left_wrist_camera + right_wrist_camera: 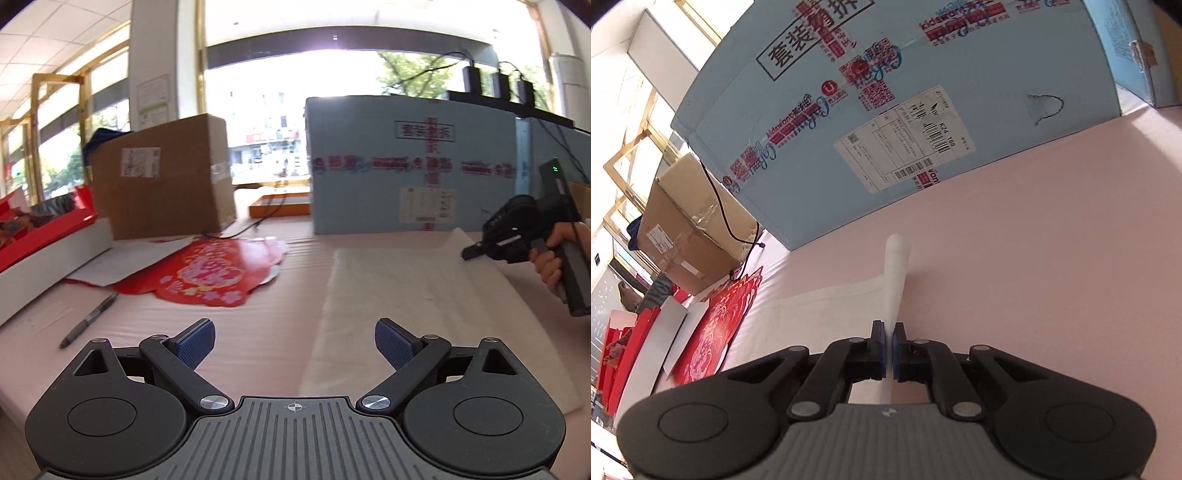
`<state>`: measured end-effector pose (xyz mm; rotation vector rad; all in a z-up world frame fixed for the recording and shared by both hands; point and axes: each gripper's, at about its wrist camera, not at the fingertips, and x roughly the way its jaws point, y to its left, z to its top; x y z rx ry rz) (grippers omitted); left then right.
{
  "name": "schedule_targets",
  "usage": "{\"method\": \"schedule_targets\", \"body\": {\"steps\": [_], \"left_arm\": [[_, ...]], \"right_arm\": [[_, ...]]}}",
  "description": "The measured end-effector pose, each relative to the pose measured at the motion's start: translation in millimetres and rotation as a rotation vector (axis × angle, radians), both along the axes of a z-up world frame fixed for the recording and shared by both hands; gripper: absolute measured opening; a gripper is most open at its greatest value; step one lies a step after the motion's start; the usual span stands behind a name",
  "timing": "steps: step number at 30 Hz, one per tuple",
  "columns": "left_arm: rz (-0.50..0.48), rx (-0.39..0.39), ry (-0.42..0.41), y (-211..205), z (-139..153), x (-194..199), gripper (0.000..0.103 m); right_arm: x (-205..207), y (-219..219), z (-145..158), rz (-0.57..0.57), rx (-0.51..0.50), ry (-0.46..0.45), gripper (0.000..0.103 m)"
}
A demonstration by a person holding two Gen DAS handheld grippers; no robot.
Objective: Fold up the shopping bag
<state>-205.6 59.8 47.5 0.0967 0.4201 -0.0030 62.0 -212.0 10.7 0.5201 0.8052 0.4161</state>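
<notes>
The right gripper (889, 345), clamped on the shopping bag's (406, 295) 12 o'clock handle (897, 273), could drag it crooked while the left gripper (294, 341) gapes empty.

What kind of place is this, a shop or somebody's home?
Probably a ground-floor office or storefront used as a workroom, not a home: big street-facing windows, grid ceiling tiles, and shipping cartons, one brown and one blue, stacked on the pink table.

The blue carton (923, 122) reads "套装" and "kidswant".
</notes>
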Motion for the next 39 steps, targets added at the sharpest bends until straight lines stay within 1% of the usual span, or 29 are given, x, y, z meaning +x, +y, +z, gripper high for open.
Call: {"method": "schedule_targets", "body": {"steps": [2,5,7,9,10,11,14,17,18,21,24,28,30,31,32,33,34,35,36,37,38,39], "left_arm": [[-0.122,0.011,0.018,-29,-3,3,0.095],[-0.282,0.056,0.029,-73,-8,4,0.095],[-0.363,0.071,0.034,-94,-10,2,0.095],[-0.438,0.094,0.040,-114,-12,-1,0.095],[-0.474,0.108,0.043,-124,-13,-3,0.095],[-0.505,0.128,0.046,-133,-15,-5,0.095],[-0.570,0.224,0.058,-155,-24,-16,0.095],[-0.564,0.367,0.041,-168,-36,-28,0.095],[-0.557,0.400,0.033,-168,-38,-30,0.095],[-0.543,0.444,0.026,-162,-38,-31,0.095],[-0.514,0.493,0.023,-153,-38,-23,0.095],[-0.516,0.556,-0.009,-140,-39,-9,0.095],[-0.493,0.590,-0.034,-130,-41,0,0.095],[-0.492,0.592,-0.044,-125,-42,2,0.095],[-0.502,0.587,-0.051,-119,-42,2,0.095],[-0.512,0.577,-0.058,-113,-42,1,0.095],[-0.521,0.559,-0.063,-107,-42,-2,0.095],[-0.526,0.541,-0.068,-100,-42,-4,0.095],[-0.525,0.525,-0.076,-95,-42,-4,0.095],[-0.523,0.511,-0.088,-89,-42,-6,0.095],[-0.515,0.496,-0.097,-82,-43,-8,0.095],[-0.500,0.473,-0.098,-76,-43,-9,0.095]], "right_arm": [[-14,-13,4,-0.024,-0.011,-0.014,0.003],[-46,-29,9,-0.066,-0.077,-0.054,0.003],[-66,-39,10,-0.082,-0.102,-0.069,0.003],[-95,-54,9,-0.092,-0.099,-0.076,0.003],[-103,-59,9,-0.099,-0.100,-0.080,0.003],[-117,-66,9,-0.121,-0.107,-0.091,0.003],[-152,-82,6,-0.191,-0.117,-0.122,0.003],[-189,-97,0,-0.281,-0.087,-0.148,0.003],[-199,-101,-1,-0.306,-0.072,-0.158,0.003],[-227,-109,-6,-0.364,-0.053,-0.203,0.003],[-248,-114,-9,-0.415,-0.033,-0.224,0.003],[-275,-116,-13,-0.483,0.001,-0.245,0.003],[-286,-112,-15,-0.485,0.005,-0.263,0.003],[-292,-110,-17,-0.484,0.007,-0.273,0.004],[-297,-109,-17,-0.466,-0.008,-0.290,0.010],[-301,-109,-18,-0.442,-0.029,-0.309,0.012],[-305,-108,-19,-0.418,-0.050,-0.328,0.020],[-308,-109,-18,-0.411,-0.079,-0.340,0.042],[-310,-110,-18,-0.409,-0.111,-0.349,0.056],[-314,-113,-17,-0.427,-0.162,-0.371,0.077],[-317,-118,-17,-0.441,-0.203,-0.396,0.087],[-319,-122,-17,-0.446,-0.233,-0.413,0.089]]}}
